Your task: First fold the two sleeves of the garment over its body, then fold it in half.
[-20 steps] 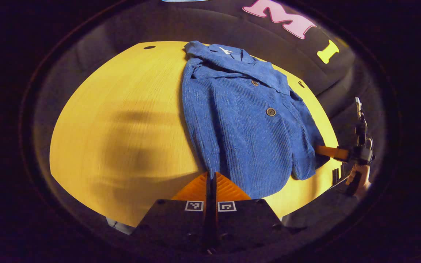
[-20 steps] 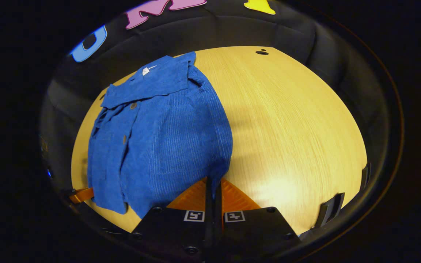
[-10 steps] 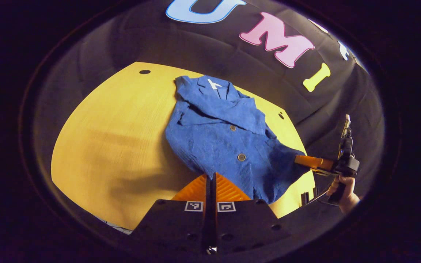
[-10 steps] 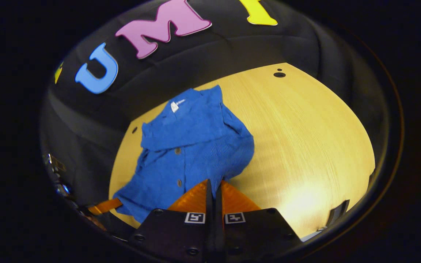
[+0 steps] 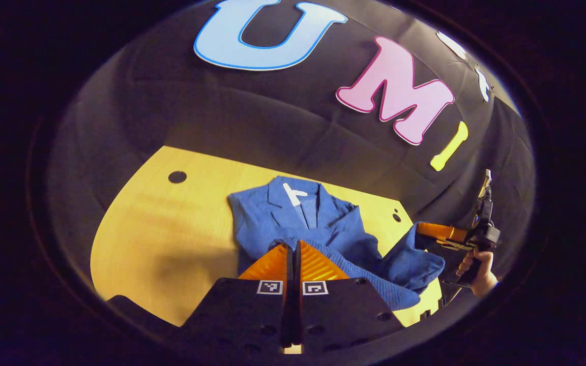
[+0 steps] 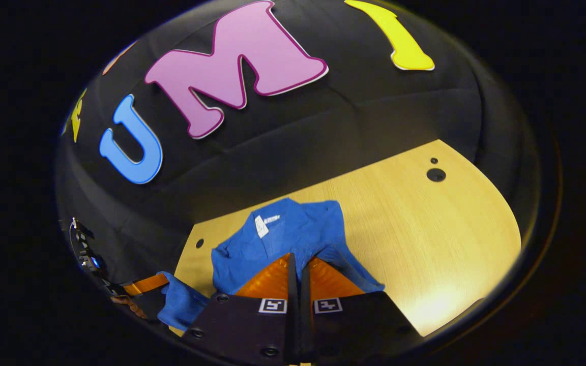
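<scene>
A blue corduroy jacket (image 5: 318, 216) lies on the wooden table (image 5: 160, 239), collar and white label toward the far wall. Its lower hem is raised and carried over the body toward the collar. My left gripper (image 5: 293, 244) is shut on one hem corner at the bottom of the left gripper view. Off to the right in that view, my right gripper (image 5: 421, 230), held by a hand (image 5: 476, 269), pinches the other hem corner in the air. In the right gripper view the jacket (image 6: 283, 234) sits just beyond my right gripper (image 6: 295, 256), shut on the hem; my left gripper (image 6: 163, 279) holds cloth at lower left.
The black cloth wall rises right behind the table's far edge. Small dark holes mark the tabletop near the back corners (image 5: 177, 177) (image 6: 436, 174). Bare wood spreads left of the jacket in the left gripper view and right of it (image 6: 425, 229) in the right gripper view.
Both grippers have lifted the jacket's hem off the table and carried it forward toward the collar. The jacket looks shorter, and both views have tilted up toward the wall.
</scene>
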`<state>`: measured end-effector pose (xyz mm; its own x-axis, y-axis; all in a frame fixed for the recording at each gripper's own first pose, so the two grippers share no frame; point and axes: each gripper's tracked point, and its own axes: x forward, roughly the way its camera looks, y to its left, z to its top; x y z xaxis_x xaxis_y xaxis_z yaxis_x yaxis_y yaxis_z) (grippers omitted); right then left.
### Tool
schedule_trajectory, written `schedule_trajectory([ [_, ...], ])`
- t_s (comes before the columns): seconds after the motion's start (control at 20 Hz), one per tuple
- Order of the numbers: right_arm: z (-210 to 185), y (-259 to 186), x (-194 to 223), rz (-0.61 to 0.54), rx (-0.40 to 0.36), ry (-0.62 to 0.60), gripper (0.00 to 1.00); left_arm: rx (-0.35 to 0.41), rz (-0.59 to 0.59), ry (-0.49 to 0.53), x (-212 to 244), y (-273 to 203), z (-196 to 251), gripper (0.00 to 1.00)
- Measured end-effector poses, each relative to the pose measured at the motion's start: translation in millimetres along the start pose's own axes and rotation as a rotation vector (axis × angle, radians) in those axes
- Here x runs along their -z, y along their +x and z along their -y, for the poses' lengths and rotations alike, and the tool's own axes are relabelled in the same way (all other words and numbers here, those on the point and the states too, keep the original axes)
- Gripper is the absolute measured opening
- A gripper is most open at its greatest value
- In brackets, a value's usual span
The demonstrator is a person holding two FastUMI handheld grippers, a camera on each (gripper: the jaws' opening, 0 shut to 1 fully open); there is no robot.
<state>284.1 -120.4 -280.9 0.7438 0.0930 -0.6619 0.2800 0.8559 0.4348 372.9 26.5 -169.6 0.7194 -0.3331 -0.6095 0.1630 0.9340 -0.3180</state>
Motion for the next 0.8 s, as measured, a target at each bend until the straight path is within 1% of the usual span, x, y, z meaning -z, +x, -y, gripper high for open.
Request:
schedule_trajectory([
  [0.05, 0, 19, -18, 0.021, 0.001, 0.004, 0.05, -0.003, 0.036, 0.032, -23, 19, -7, 0.00],
  [0.2, 4, 78, -51, 0.061, 0.007, -0.003, 0.05, -0.022, 0.102, 0.081, -66, 76, -26, 0.00],
  [0.25, 7, 100, -59, 0.072, 0.017, -0.015, 0.05, -0.018, 0.136, 0.093, -79, 98, -31, 0.00],
  [0.35, 19, 144, -70, 0.088, 0.040, -0.045, 0.05, 0.018, 0.232, 0.102, -106, 138, -40, 0.00],
  [0.45, 38, 180, -77, 0.112, 0.073, -0.037, 0.04, -0.041, 0.250, 0.075, -114, 177, -72, 0.00],
  [0.5, 46, 196, -74, 0.121, 0.089, -0.024, 0.08, -0.089, 0.267, 0.070, -117, 189, -88, 0.00],
  [0.55, 61, 209, -71, 0.119, 0.127, -0.025, 0.03, -0.119, 0.270, 0.078, -117, 206, -100, 0.06],
  [0.6, 74, 215, -69, 0.116, 0.156, -0.030, 0.25, -0.166, 0.273, 0.084, -115, 207, -109, 0.18],
  [0.65, 84, 218, -67, 0.105, 0.179, -0.048, 0.44, -0.215, 0.255, 0.095, -118, 216, -118, 0.51],
  [0.7, 92, 210, -63, 0.104, 0.196, -0.076, 0.72, -0.271, 0.204, 0.101, -101, 201, -120, 0.84],
  [0.75, 90, 202, -68, 0.133, 0.201, -0.092, 1.00, -0.303, 0.185, 0.102, -93, 194, -119, 0.80],
  [0.8, 84, 189, -75, 0.186, 0.187, -0.101, 0.99, -0.321, 0.206, 0.107, -88, 175, -109, 0.82],
])
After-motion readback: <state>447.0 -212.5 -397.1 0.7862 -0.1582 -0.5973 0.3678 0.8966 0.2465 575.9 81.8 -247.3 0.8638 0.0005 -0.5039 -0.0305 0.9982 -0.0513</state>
